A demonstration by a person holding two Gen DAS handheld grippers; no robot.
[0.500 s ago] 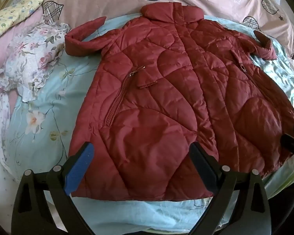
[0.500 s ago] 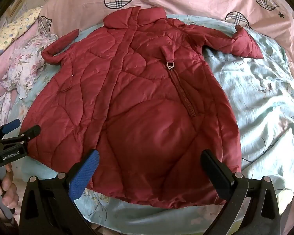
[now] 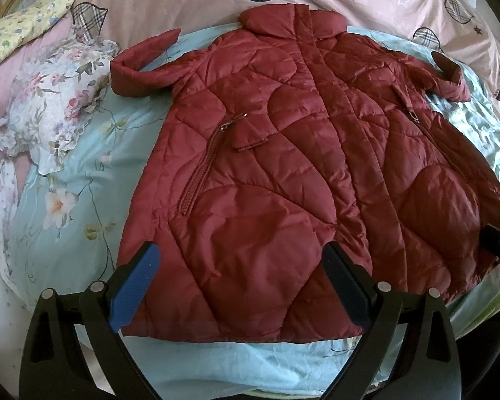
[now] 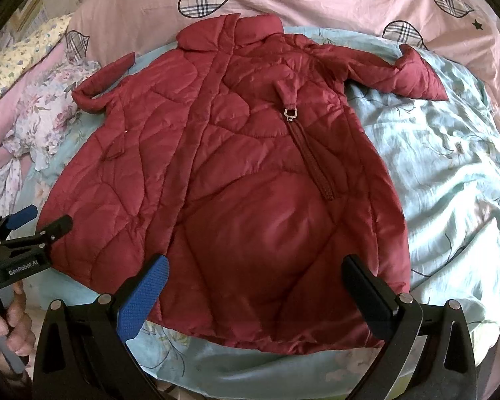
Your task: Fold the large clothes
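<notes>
On the bed, a light blue floral sheet (image 3: 83, 153) covers most of what you can see, with a pink quilt (image 4: 316, 3) with plaid hearts bunched up along the far side. Spread flat on the sheet is the big dark red quilted coat (image 3: 283, 166), front side up, collar at the far end and hem toward the cameras, both sleeves sticking out sideways with the cuffs turned up. There's a ruffled floral pillow (image 3: 56, 106) off to the left of the coat, just beside the left sleeve.

Left gripper (image 3: 240, 283) is spread wide over the hem on the coat's left half, holding nothing. Right gripper (image 4: 256, 290) is same deal, wide apart above the hem on the right half, nothing pinched. Can't really tell if either fingertip is touching the fabric. Smallest bits: a zipper pull (image 4: 290, 113) at the top of the right pocket zip.
</notes>
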